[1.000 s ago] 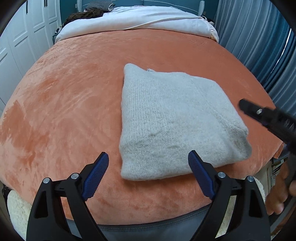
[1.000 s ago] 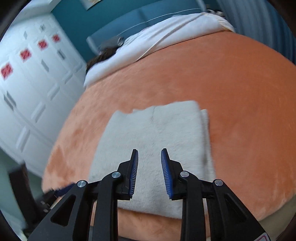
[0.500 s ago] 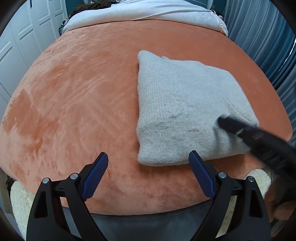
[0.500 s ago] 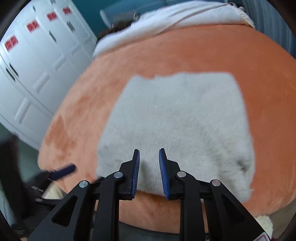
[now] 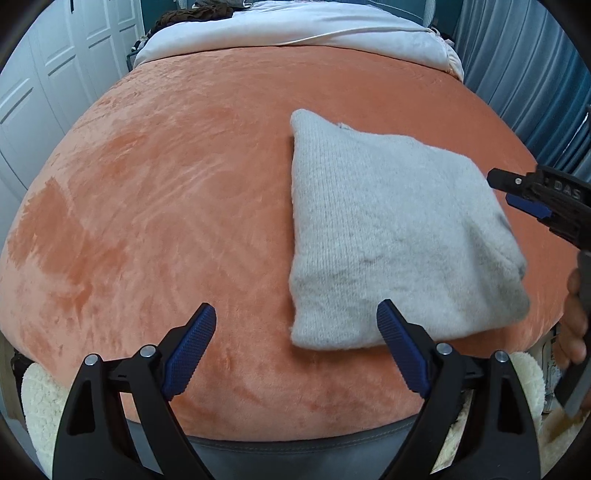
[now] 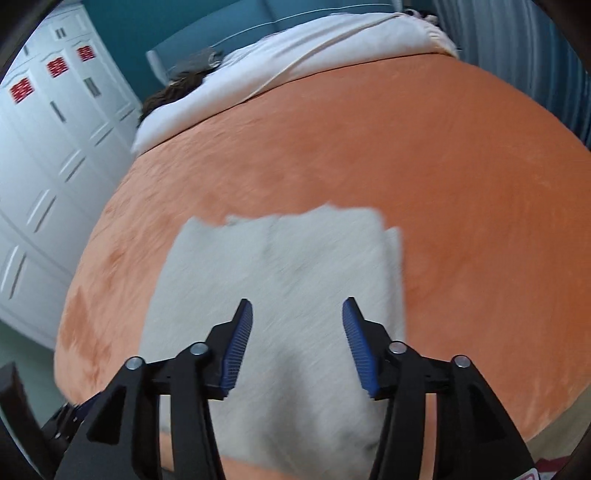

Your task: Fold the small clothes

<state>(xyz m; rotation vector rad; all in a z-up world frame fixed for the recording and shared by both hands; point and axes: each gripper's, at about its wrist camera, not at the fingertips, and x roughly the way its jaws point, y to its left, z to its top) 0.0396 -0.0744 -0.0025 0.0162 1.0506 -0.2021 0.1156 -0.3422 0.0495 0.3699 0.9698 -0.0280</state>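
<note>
**Inspector:** Starting with the biggest item. What is covering the surface?

**Assistant:** An orange plush blanket [image 5: 155, 221] is spreading across the whole bed, with a white duvet [image 5: 295, 29] lying bunched along its far end. White panelled wardrobe doors [image 6: 44, 177] are standing to the left, and blue-grey curtains [image 5: 517, 74] are hanging on the right.

**Inspector:** And the garment?

**Assistant:** A grey knitted garment [image 5: 388, 236] is lying on the blanket, already folded into a thick, roughly square bundle. It is sitting toward the near right part of the bed, one corner pointing away, its near edge resting close to the bed's front edge. In the right wrist view it is blurring, with a lower layer showing along its right side.

**Inspector:** Condition of the left gripper [image 5: 295, 349]?

**Assistant:** Its jaws are standing wide apart and gripping nothing. It is hovering over the near edge of the blanket; the right-hand pad [image 5: 400, 356] is overlapping the garment's near left corner in view, but whether it is touching, I cannot tell.

**Inspector:** The right gripper [image 6: 297, 347]?

**Assistant:** Its jaws are opening, partway apart, with no fabric pinched between the pads. It is hanging above the garment's near half. From the left wrist view it is entering beside the garment's right edge, a hand [image 5: 576, 317] holding it below.
</note>
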